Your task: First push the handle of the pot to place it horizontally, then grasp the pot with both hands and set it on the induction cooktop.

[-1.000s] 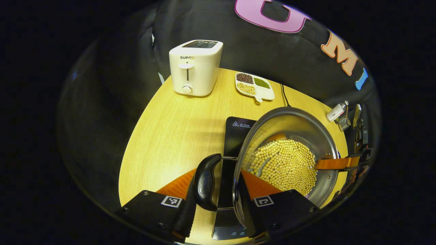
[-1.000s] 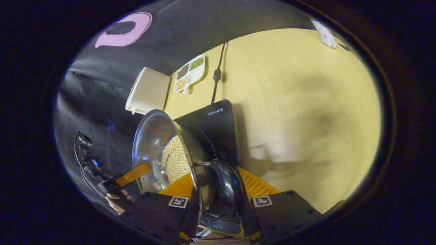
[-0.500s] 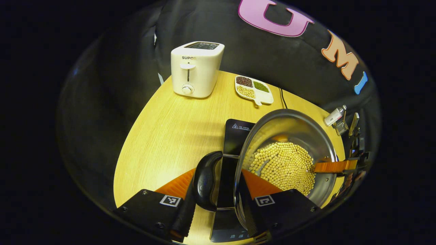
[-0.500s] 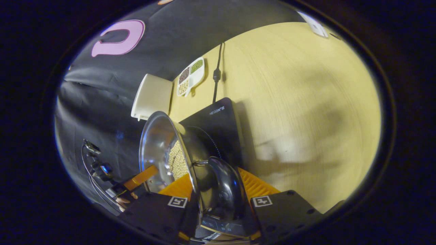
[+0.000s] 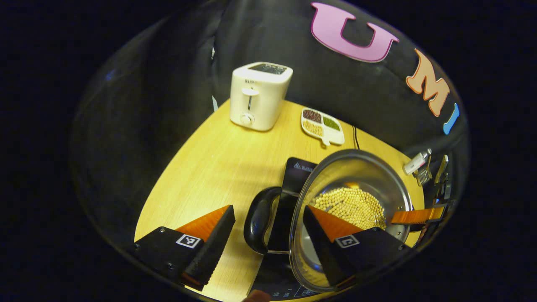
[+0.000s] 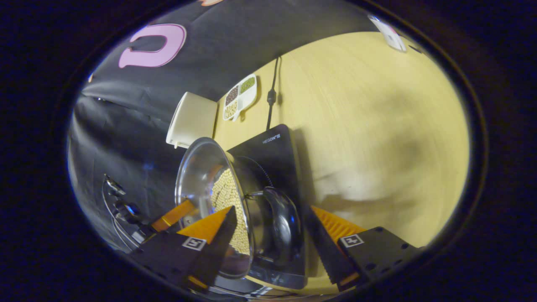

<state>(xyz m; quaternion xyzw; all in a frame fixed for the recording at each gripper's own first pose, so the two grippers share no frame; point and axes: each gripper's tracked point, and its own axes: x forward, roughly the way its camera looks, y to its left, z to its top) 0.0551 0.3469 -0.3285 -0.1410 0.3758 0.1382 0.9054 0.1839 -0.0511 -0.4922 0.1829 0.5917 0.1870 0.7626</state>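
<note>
Left gripper view: the pot (image 5: 352,197), full of pale beans, sits on the induction cooktop (image 5: 293,184) at lower centre, the left gripper (image 5: 268,226) spread wide astride its side handle (image 5: 258,220), touching nothing. Right gripper view: the right gripper (image 6: 272,228), at the bottom, likewise gapes around the other handle (image 6: 283,226); the placing looks done, so withdrawal seems next.

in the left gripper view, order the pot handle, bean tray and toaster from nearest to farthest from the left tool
1. Pot handle: between the open fingers of the left tool, just ahead.
2. Bean tray: far side of the table, beyond the pot, slightly right.
3. Toaster: back edge of the table, up left, a bit farther than the tray.
</note>
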